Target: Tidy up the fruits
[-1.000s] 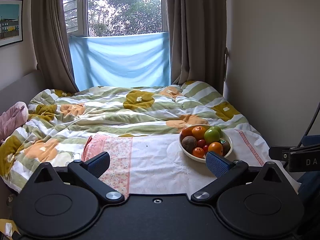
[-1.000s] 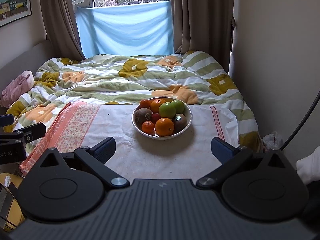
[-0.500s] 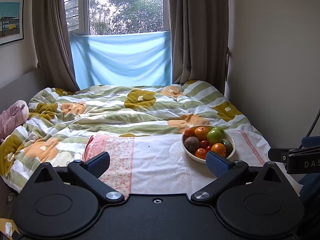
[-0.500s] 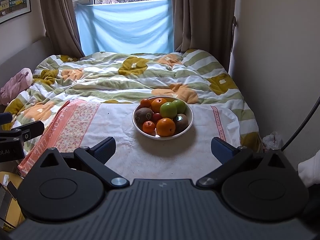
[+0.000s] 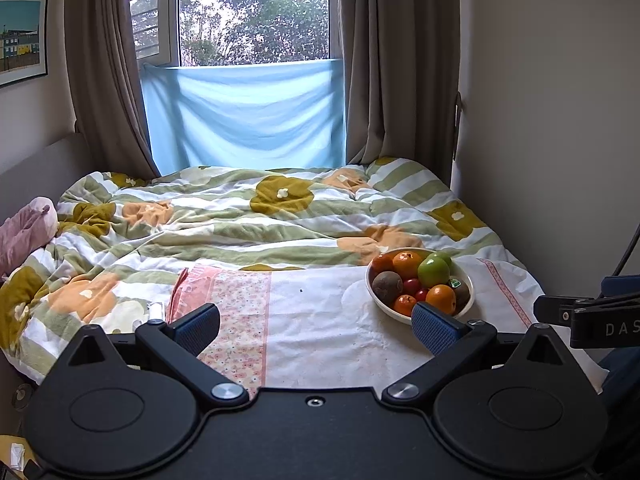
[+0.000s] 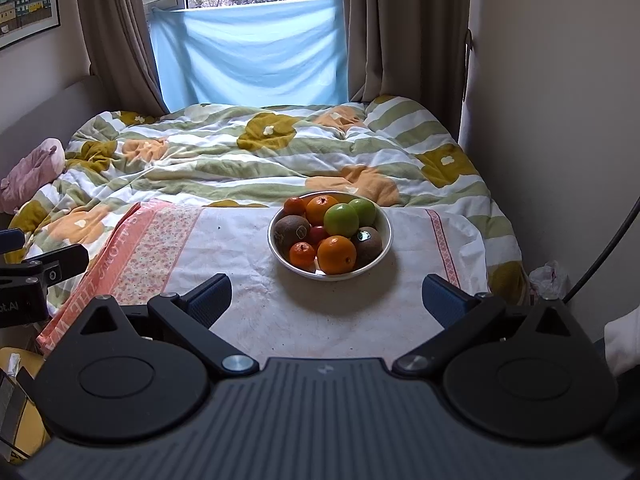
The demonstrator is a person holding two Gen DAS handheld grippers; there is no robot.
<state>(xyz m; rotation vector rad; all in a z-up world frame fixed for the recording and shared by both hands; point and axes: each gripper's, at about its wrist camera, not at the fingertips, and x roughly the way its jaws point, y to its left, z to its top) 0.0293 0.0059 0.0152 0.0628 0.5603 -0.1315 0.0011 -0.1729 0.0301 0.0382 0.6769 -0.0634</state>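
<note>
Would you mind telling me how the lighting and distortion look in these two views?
Left wrist view: the window is blown out at the top, and the curtains bow from fisheye. Right wrist view: soft daylight, the bowl sharp, with a gentle shadow on the cloth.

From my left claw's camera, the white bowl of mixed fruit [image 5: 420, 284] sits a little higher and further toward 3 o'clock than a second ago, and more window shows above. From my right claw's camera the bowl [image 6: 330, 235] has barely crept upward, toward 12 o'clock.
</note>
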